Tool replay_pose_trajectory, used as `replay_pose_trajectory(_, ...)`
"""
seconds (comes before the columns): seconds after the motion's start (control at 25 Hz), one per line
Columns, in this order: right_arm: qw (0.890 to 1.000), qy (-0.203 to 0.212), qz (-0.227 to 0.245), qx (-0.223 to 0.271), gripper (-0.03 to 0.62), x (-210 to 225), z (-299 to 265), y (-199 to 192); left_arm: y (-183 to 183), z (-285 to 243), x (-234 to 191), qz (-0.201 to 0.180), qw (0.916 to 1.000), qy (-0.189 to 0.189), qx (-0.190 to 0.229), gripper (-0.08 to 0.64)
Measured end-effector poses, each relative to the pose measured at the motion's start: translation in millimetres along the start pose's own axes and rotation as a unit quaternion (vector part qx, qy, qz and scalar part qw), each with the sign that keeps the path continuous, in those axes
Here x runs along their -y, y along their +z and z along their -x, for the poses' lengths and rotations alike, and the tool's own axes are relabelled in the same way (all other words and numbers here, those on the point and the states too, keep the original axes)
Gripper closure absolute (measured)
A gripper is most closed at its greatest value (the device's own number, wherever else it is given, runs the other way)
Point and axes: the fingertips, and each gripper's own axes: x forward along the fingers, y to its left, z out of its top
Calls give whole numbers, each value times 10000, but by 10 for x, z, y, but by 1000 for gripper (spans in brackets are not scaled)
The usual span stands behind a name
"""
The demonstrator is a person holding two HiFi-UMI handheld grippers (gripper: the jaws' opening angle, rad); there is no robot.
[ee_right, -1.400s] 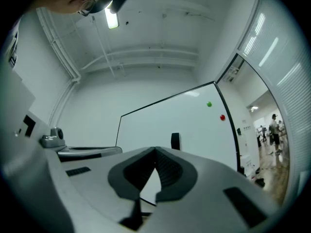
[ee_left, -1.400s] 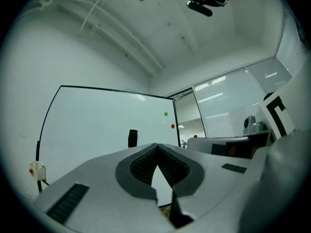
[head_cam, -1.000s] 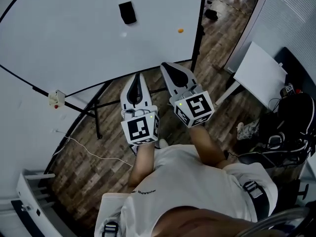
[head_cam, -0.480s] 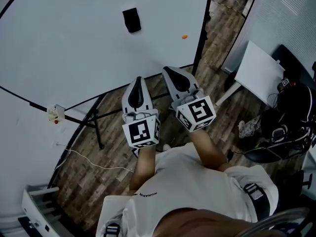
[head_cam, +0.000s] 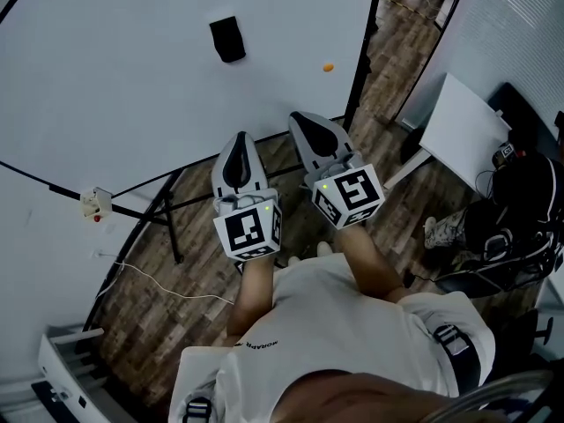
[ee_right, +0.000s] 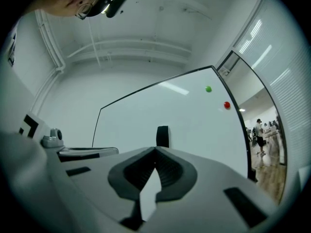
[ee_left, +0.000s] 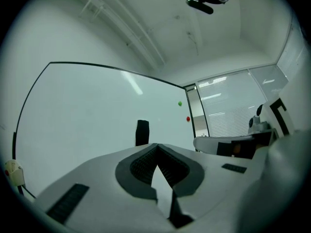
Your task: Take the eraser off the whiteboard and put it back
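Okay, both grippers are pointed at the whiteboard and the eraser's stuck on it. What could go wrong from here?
1. The left gripper and right gripper are both shut and empty. If neither opens before reaching the eraser, the tips will likely knock it off the whiteboard instead of gripping it.
2. The board sits on a thin-legged stand, so a hard push might rock it.

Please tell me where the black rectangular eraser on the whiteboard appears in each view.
Head view: the black rectangular eraser is upper left of centre.
Left gripper view: the eraser is near the middle, slightly left.
Right gripper view: the eraser is near the middle.
Shared landmark: the whiteboard's dark right edge, right of the eraser everywhere.
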Motion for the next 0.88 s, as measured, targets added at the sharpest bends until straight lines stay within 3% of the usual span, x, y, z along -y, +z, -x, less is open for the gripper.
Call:
replay_pose_trajectory(0.32,9999,99,-45,-1,581,238,-171,-103,-38,-319,-6,-2,9999,151,75,558)
replay_pose_trajectory(0.56,9999,126,-29,58,581,369,-256,-72,-4,-527,-106,65,9985,535,72,558)
replay_pose_trajectory(0.88,9998,135,-63,100,581,459,-292,-48,76,-715,-187,54,9972,752,5,542)
